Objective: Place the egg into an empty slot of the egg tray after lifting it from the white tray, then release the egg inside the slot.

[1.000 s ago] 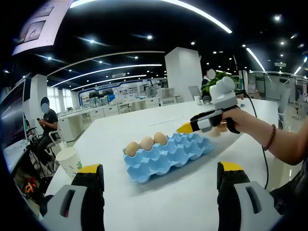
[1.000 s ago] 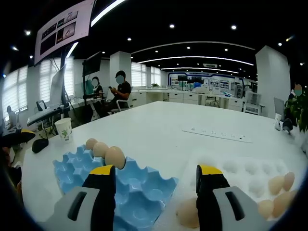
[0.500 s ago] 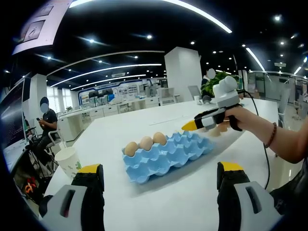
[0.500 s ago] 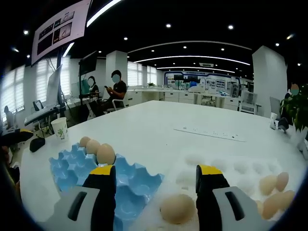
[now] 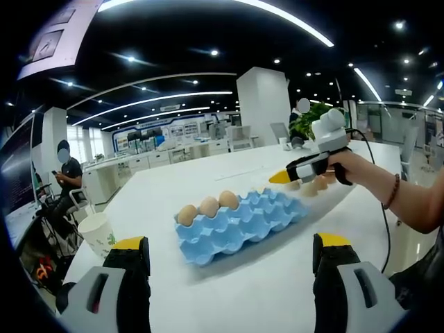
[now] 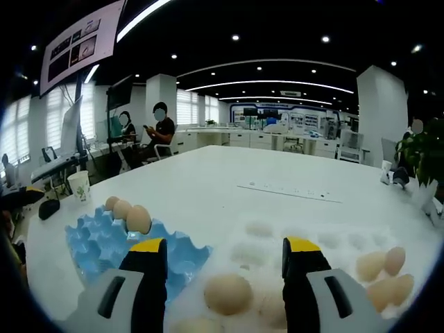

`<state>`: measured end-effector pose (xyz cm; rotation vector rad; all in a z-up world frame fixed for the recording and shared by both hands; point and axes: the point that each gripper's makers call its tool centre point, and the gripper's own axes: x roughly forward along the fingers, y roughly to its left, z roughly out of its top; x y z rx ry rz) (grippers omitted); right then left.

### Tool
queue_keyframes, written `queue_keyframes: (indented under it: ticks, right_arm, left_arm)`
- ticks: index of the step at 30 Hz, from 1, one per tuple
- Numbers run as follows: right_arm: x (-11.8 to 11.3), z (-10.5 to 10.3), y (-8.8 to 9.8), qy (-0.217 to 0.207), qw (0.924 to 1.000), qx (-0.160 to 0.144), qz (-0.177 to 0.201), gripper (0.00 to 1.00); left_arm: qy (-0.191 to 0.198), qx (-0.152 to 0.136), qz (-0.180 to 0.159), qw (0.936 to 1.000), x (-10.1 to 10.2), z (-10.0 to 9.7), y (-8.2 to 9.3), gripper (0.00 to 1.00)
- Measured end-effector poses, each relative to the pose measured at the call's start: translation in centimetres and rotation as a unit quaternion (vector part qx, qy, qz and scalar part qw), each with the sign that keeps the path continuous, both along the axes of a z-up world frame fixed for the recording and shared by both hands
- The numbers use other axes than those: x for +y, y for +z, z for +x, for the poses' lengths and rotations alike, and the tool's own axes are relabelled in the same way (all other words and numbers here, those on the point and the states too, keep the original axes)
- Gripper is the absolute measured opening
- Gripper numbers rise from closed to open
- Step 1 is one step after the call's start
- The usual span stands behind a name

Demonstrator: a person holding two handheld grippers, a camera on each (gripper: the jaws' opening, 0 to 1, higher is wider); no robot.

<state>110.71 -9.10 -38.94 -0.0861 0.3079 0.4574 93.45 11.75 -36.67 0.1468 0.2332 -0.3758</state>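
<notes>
your right gripper (image 6: pixel 223 253) jaws spread over an egg (image 6: pixel 227 294) in the white tray (image 6: pixel 312 243), your left gripper (image 5: pixel 229 251) agape before the blue egg tray (image 5: pixel 239 222) holding 3 eggs (image 5: pixel 208 207)

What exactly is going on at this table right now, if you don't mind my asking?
A person is moving eggs from a white tray into a blue egg tray, holding a tool in each hand. The right tool hangs open over the white tray, with one egg lying between its jaws, not yet gripped. The left tool waits open and empty, short of the blue tray, where three eggs already sit along one edge.
</notes>
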Motion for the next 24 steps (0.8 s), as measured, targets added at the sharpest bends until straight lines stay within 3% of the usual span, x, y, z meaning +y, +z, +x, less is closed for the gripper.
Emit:
queue_keyframes:
  ticks: [24]
  right_arm:
    - [-4.6, 0.4, -0.1, -0.045, 0.999, 0.001, 0.0, 0.69]
  left_arm:
    - [-0.008, 0.005, 0.002, 1.0, -0.9, 0.2, -0.3, 1.0]
